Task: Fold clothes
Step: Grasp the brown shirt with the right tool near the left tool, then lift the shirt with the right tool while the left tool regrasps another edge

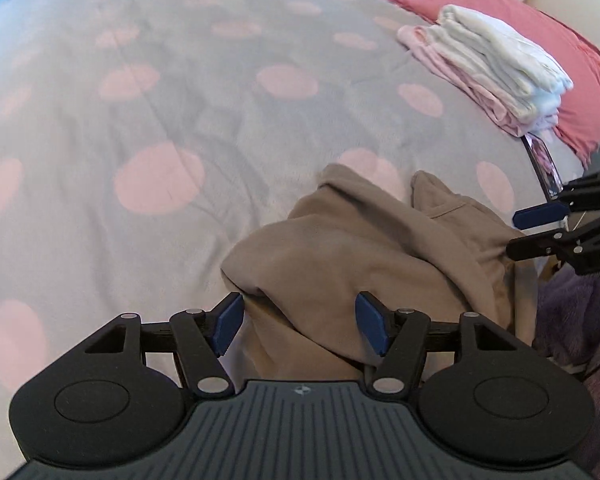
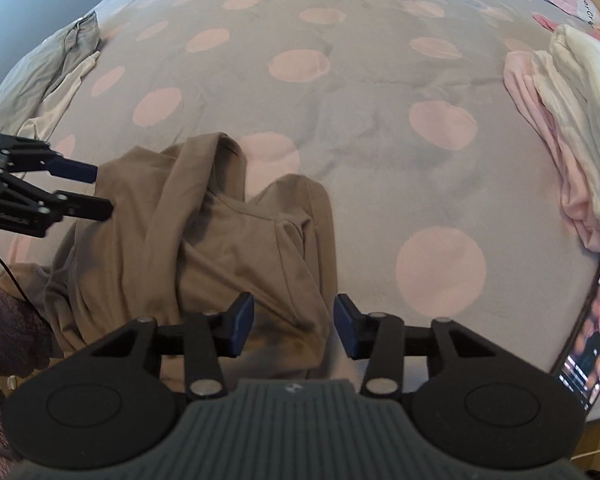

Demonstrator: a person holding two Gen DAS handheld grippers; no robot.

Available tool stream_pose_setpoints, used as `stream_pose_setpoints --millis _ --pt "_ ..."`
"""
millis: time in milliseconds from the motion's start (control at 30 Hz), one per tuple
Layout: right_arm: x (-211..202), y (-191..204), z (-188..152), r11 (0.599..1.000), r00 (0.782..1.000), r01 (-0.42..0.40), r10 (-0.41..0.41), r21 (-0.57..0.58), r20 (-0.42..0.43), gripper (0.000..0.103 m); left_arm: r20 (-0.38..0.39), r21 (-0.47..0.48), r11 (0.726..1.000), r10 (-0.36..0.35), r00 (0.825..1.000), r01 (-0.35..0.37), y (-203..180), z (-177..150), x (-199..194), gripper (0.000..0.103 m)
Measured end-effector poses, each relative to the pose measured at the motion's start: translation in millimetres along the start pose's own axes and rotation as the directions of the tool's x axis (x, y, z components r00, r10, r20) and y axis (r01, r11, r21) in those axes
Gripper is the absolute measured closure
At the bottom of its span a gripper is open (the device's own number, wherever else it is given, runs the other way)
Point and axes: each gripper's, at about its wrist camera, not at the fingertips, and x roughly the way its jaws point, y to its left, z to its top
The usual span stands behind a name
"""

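A crumpled tan garment lies on the grey bed cover with pink dots, near the front edge. My left gripper is open, its blue pads on either side of the garment's near fold, not clamped. The garment also shows in the right wrist view. My right gripper is open over the garment's near right edge. Each gripper shows in the other's view, the right one at the garment's right side and the left one at its left side, both open.
A stack of folded white and pink clothes sits at the right by a pink pillow. A lit phone lies at the bed's right edge. Grey and beige clothes lie far left. A purple fleece is by the bed's edge.
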Motion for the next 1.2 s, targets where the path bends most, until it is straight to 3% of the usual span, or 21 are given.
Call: stream_pose_setpoints --millis 133,167,200,233,267,367,600,667,767,1033,1100,1200 --pt "14.5 1.7 4.5 1.000 1.000 -0.029 0.029 -0.002 -0.012 0.058 -0.017 -0.051 0.998 -0.032 0.999 0.032 5.4 1.3 14.7 0.043" --pt "17.5 3.2 4.6 0.999 0.999 -0.035 0.035 -0.010 -0.016 0.067 -0.009 -0.053 0.998 -0.041 0.999 0.040 4.9 0.8 14.4 0.049" --pt "19.2 5.5 4.1 0.999 0.999 -0.046 0.046 -0.020 -0.019 0.089 -0.004 -0.047 0.997 -0.057 0.998 0.057 3.6 0.1 13.5 0.054" --pt "19.9 8.1 2.7 0.998 0.998 -0.054 0.054 -0.032 -0.020 0.097 0.000 -0.042 0.996 -0.073 0.997 0.073 2.0 -0.5 12.4 0.068" --pt "18.6 10.4 1.7 0.998 0.998 -0.055 0.054 -0.044 -0.012 0.098 0.002 -0.037 0.995 -0.088 0.996 0.088 -0.2 -1.2 11.0 0.078" --pt "9.7 16.3 0.1 0.996 0.999 -0.025 0.027 -0.082 0.024 0.099 0.036 -0.031 0.996 -0.079 0.996 0.080 -7.8 -1.3 3.3 0.089" --pt "-27.2 17.8 11.2 0.995 0.990 0.024 -0.010 -0.092 0.143 0.100 0.207 -0.036 0.998 -0.042 0.977 0.051 -16.0 16.5 -53.8 0.094" --pt "-43.7 19.1 19.1 0.994 0.982 0.036 -0.017 -0.101 0.188 0.100 0.276 -0.023 0.999 -0.024 0.961 0.032 -20.6 26.8 -78.3 0.094" --pt "-73.7 21.7 33.9 0.990 0.965 0.062 -0.027 -0.127 0.262 0.100 0.386 -0.006 1.000 0.007 0.922 -0.005 -27.7 45.8 -120.4 0.095" --pt "-159.9 36.9 79.5 0.977 0.882 0.121 -0.023 -0.178 0.472 0.100 0.653 -0.006 0.989 0.116 0.748 -0.148 -46.0 75.4 -249.6 0.095" --pt "-174.1 40.9 85.2 0.973 0.862 0.132 -0.020 -0.187 0.506 0.100 0.666 -0.007 0.984 0.138 0.733 -0.179 -49.7 72.3 -262.8 0.095" --pt "-177.6 39.8 87.2 0.974 0.858 0.139 -0.027 -0.180 0.514 0.100 0.622 -0.006 0.981 0.155 0.768 -0.194 -51.4 61.6 -252.3 0.095"
